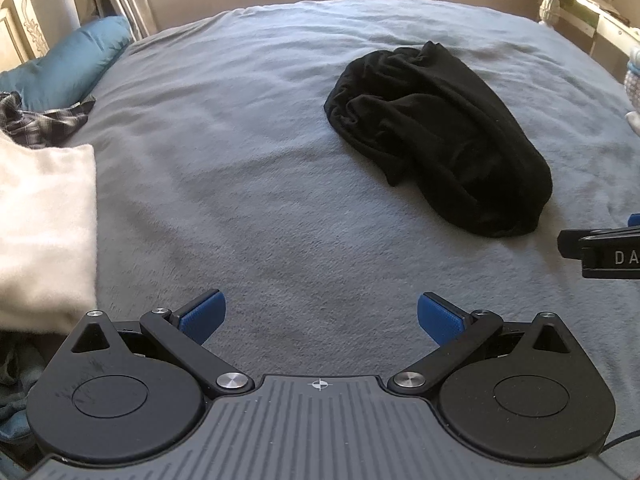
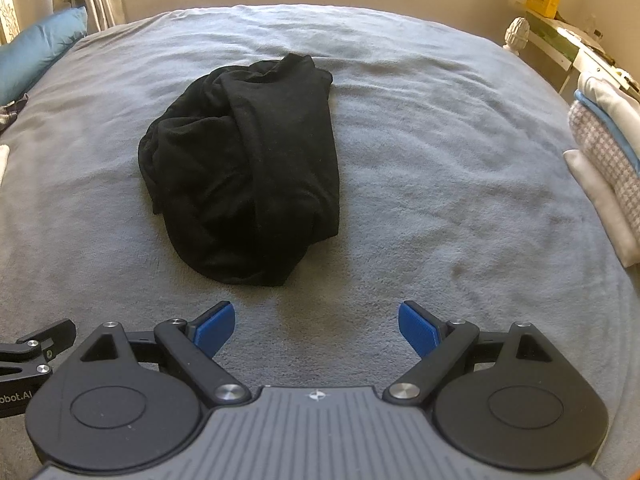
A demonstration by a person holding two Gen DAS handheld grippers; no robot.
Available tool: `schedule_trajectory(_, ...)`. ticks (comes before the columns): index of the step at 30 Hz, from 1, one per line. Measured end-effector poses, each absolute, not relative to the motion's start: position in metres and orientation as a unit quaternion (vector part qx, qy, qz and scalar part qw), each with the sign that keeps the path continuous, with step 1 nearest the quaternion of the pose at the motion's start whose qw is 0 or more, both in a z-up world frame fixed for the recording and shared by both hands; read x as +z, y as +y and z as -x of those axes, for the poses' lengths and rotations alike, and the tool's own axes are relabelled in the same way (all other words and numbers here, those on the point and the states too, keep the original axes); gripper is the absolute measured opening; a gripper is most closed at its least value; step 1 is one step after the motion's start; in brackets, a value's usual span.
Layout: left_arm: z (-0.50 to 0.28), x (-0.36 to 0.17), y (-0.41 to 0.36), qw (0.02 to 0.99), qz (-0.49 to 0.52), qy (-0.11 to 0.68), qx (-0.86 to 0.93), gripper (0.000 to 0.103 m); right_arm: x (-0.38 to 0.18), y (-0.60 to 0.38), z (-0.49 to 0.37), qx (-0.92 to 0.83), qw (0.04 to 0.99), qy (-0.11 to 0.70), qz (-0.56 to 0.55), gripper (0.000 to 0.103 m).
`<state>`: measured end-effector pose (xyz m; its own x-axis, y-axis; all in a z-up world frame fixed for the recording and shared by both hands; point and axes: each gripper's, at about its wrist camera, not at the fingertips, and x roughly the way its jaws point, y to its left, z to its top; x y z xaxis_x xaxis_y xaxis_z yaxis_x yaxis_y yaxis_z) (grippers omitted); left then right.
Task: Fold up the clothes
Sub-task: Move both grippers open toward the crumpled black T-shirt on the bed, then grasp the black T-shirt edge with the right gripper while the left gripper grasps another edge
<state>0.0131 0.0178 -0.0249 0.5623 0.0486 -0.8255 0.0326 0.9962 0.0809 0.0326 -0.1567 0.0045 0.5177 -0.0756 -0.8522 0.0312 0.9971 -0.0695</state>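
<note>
Both of your tongs hang spread wide with nothing between the blue pads: the left gripper (image 1: 321,312) over bare blanket, the right gripper (image 2: 316,320) just short of the near end of the black garment (image 2: 244,168). That garment lies bunched in a long rumpled mound on the grey blanket (image 2: 440,160) near the middle of the bed, not flat and not in a tidy square. Its long axis runs away from you, leaning a little to the right at the far end in the right wrist view. From the right tongs it sits straight ahead and a touch left, with its rounded near end close to the fingertips. From the left tongs the same garment (image 1: 440,136) lies well off to the right and further out, and the tip of your other tool shows at that frame's right edge. So the right hand is plainly the nearer one, and the near end is the part within easiest reach. A stack of folded laundry (image 2: 604,168) sits at the right edge of the bed, and a white cloth (image 1: 44,232) and a plaid piece (image 1: 44,120) lie to the left, well apart from the black mound. Whether this bundle is waiting to be spread or is a loose fold already made, the pictures do not settle.
</note>
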Motion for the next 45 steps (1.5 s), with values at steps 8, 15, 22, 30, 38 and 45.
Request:
schedule_trajectory(8, -0.014, -0.027, 0.015, 0.883, -0.052, 0.467, 0.001, 0.103, 0.003, -0.157, -0.033, -0.030, 0.870, 0.492, 0.022, 0.091)
schedule_trajectory(15, -0.015, -0.029, 0.017, 0.884, -0.055, 0.463, 0.004, 0.103, -0.001, -0.157, -0.034, -0.028, 0.864, 0.503, 0.015, 0.091)
schedule_trajectory(22, -0.028, -0.031, 0.017, 0.906, -0.062, 0.418, 0.012, 0.103, -0.005, -0.170, -0.035, -0.017, 0.881, 0.472, 0.009, 0.094)
schedule_trajectory(30, -0.075, -0.034, 0.015, 0.927, -0.003, 0.374, -0.026, 0.103, -0.012, -0.183, -0.069, 0.056, 0.912, 0.406, 0.029, 0.090)
schedule_trajectory(38, -0.103, -0.055, 0.000, 0.922, 0.039, 0.382, -0.051, 0.097, -0.034, -0.171, -0.106, 0.096, 0.908, 0.406, 0.047, 0.058)
schedule_trajectory(45, -0.112, -0.068, -0.015, 0.909, 0.052, 0.407, -0.079, 0.056, -0.035, -0.193, -0.103, 0.098, 0.906, 0.412, -0.014, 0.020)
